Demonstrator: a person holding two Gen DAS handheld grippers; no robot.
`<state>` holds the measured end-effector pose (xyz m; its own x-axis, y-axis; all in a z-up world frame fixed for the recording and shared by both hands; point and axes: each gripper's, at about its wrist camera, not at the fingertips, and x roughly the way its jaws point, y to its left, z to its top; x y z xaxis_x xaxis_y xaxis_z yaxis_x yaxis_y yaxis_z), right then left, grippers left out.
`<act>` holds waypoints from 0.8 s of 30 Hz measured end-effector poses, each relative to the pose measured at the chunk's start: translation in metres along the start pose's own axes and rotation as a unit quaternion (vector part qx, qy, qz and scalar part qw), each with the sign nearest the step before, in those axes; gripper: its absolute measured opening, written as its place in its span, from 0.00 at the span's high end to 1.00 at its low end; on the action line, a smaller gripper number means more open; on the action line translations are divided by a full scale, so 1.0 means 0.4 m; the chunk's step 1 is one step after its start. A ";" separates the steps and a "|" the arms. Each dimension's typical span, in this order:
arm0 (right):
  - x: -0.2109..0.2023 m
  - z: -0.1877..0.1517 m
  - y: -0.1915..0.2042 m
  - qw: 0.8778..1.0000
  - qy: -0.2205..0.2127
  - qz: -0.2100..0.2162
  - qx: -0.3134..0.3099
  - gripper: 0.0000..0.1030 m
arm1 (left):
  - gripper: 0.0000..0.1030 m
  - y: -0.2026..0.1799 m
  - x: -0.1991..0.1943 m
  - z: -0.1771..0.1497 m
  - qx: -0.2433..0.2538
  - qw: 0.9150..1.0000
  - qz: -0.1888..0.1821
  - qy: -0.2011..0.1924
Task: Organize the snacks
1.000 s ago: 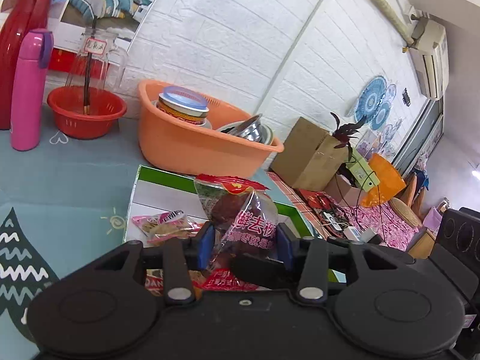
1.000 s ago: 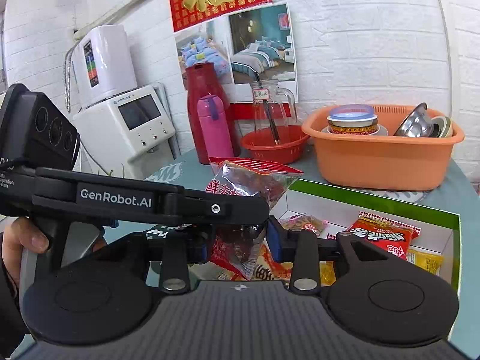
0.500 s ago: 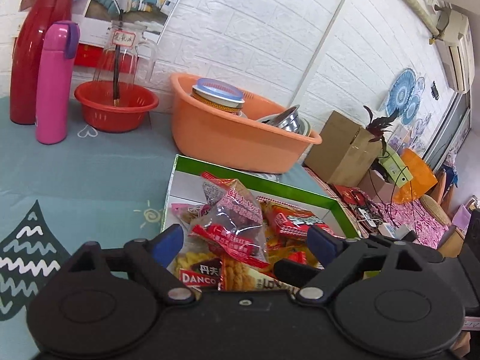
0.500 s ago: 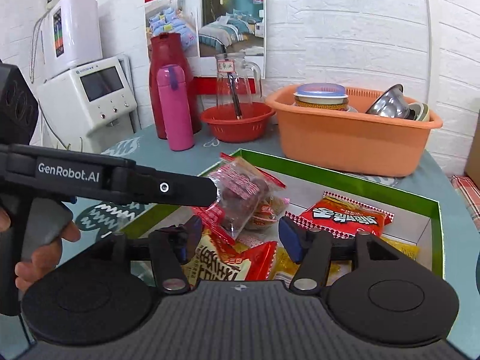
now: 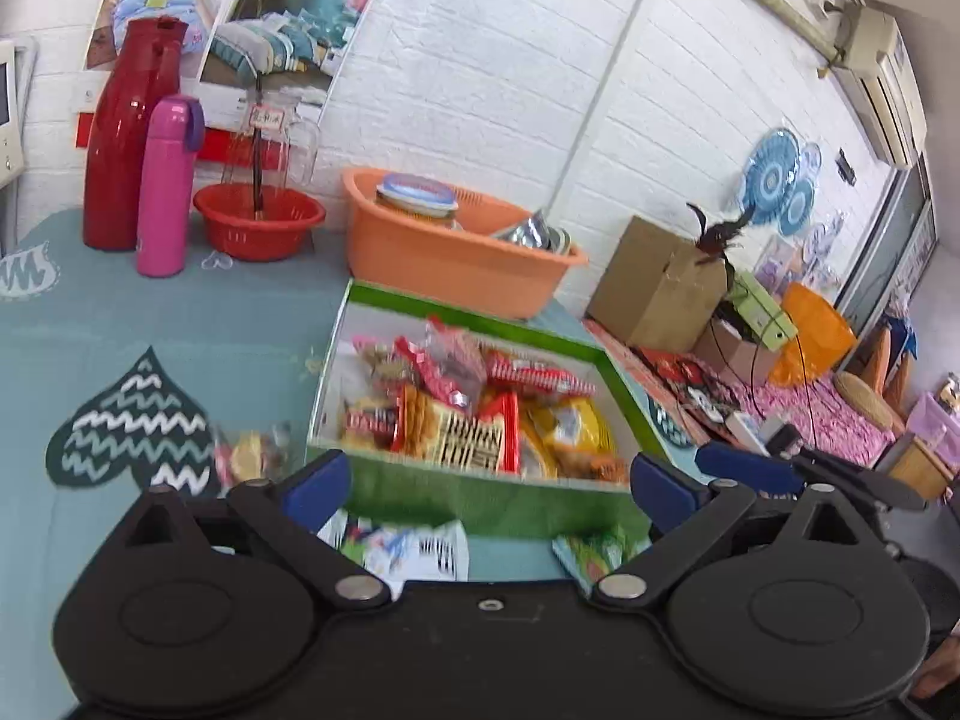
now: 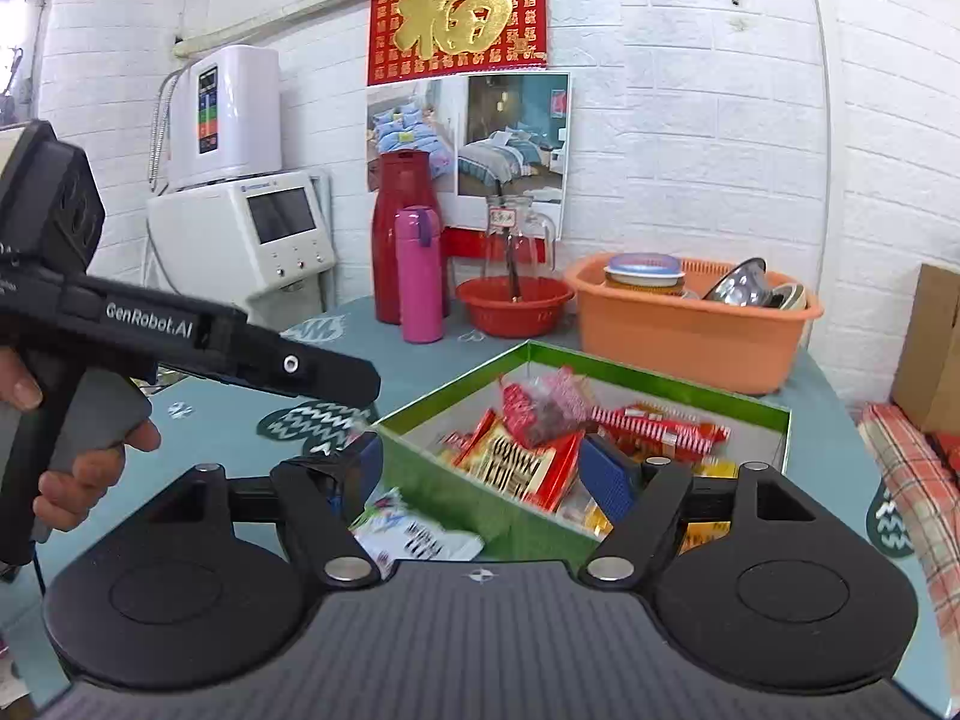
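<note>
While both grippers hang over the near edge of the green box [image 5: 474, 501], their fingers are spread wide with nothing between them; the right gripper [image 6: 489, 471] has just been opening its fingers, and the left gripper [image 5: 489, 489] is fully apart. Snack packets [image 5: 480, 414] lie piled inside the box on the table [image 5: 180, 324]. A clear red-trimmed bag [image 6: 540, 405] rests on top of the pile. Near the box, a white packet [image 6: 420, 534] lies on the table.
</note>
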<state>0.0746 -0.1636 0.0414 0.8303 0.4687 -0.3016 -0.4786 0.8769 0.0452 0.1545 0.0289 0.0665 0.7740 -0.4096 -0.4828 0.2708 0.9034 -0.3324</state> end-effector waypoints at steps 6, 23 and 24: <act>0.025 -0.040 0.005 0.997 0.062 0.029 0.030 0.00 | 0.00 0.057 0.017 -0.053 -0.018 0.999 0.007 0.035; 0.272 -0.089 0.008 0.967 0.219 0.079 0.108 0.03 | 0.00 0.211 0.169 -0.077 -0.063 0.991 -0.019 0.117; 0.279 -0.089 0.007 0.965 0.221 0.081 0.112 0.04 | 0.03 0.212 0.176 -0.078 -0.061 0.990 -0.023 0.122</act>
<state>0.1559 -0.1127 -0.0262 0.5237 0.5535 -0.6476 -0.4763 0.8205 0.3161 0.2142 0.0728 -0.0208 0.5975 -0.4811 -0.6415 0.2188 0.8675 -0.4468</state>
